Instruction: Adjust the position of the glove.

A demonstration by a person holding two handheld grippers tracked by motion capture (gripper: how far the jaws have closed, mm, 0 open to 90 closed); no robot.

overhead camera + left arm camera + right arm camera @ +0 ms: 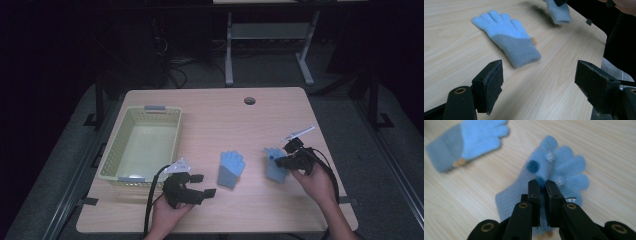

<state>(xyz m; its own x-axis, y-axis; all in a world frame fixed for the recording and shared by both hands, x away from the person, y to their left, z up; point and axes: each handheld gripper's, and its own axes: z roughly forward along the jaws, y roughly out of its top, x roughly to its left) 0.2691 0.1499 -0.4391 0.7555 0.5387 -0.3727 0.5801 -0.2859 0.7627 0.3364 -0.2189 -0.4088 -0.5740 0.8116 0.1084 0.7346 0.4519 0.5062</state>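
- My right gripper [543, 185] has its jaws pinched tight on a fold of the right glove [564, 167], a light blue knit one with dark dots on it; in the high view that glove [274, 169] sits at the right of the table [220, 115], under my right hand [315, 182].
- In the left gripper view the glove's cuff [559, 13] hangs just above the wood.
- My left gripper [192, 185] rests near the table's near edge, jaws spread wide with nothing between them.
- The other glove [230, 169] lies flat in the middle, fingers pointing far, between my two grippers and apart from both.
- A pale yellow-green basket [115, 150] stands at the left, just beyond my left gripper.
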